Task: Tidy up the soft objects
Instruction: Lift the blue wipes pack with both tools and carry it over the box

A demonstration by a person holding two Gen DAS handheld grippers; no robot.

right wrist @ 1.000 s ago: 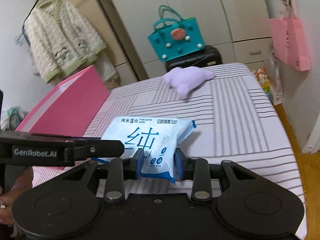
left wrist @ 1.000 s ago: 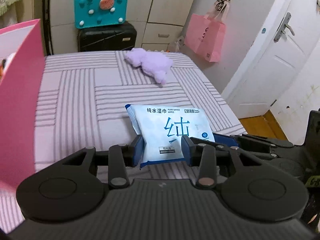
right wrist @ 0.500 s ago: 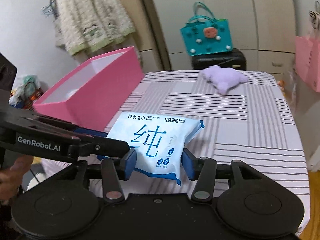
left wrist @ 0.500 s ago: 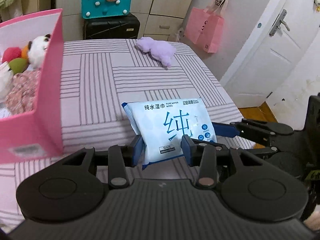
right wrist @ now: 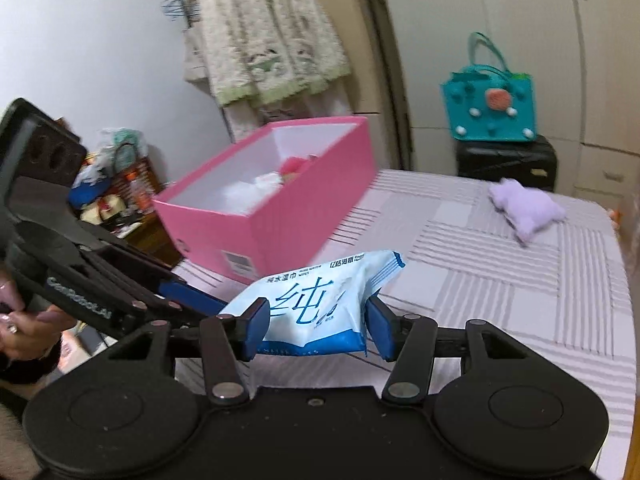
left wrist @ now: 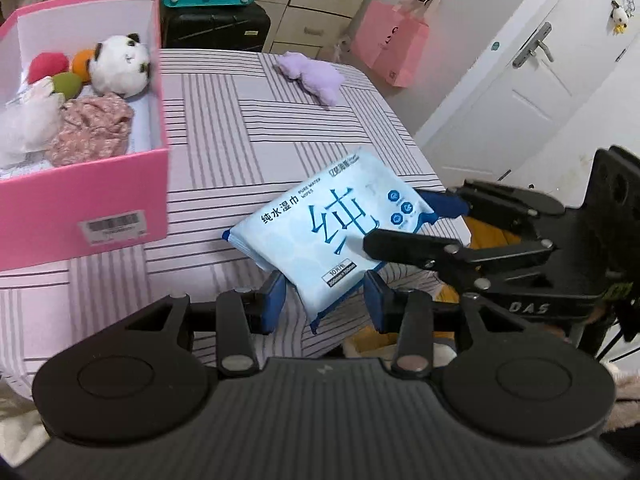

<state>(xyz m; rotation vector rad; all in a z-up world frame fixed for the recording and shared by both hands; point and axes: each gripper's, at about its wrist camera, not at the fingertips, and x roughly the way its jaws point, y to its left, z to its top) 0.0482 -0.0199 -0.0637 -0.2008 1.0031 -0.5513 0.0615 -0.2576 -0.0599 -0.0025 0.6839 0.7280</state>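
Observation:
A light-blue pack of wet wipes [left wrist: 332,232] [right wrist: 320,300] hangs tilted over the striped bed's near edge. My left gripper [left wrist: 326,304] is shut on its lower corner. My right gripper [right wrist: 316,328] straddles the pack's other end; its jaws are opening and the pads stand just off the wrapper. Its fingers [left wrist: 404,246] reach in from the right in the left wrist view. The pink box [left wrist: 80,196] [right wrist: 304,200] sits left of the pack and holds a panda plush [left wrist: 116,64], a floral cloth [left wrist: 92,132] and coloured balls. A purple plush [left wrist: 312,76] [right wrist: 528,208] lies at the bed's far end.
The striped bed [left wrist: 240,140] ends at a white door [left wrist: 540,80] on the right. Beyond it stand a black suitcase [left wrist: 216,28] with a teal bag on top and a hanging pink paper bag [left wrist: 392,48]. A person's hand [right wrist: 24,320] grips the left tool; a cluttered stand [right wrist: 116,184] is behind.
Both grippers carried the pack up and toward the pink box, whose inside came into view. The right jaws spread apart around the pack, and the pack tilted.

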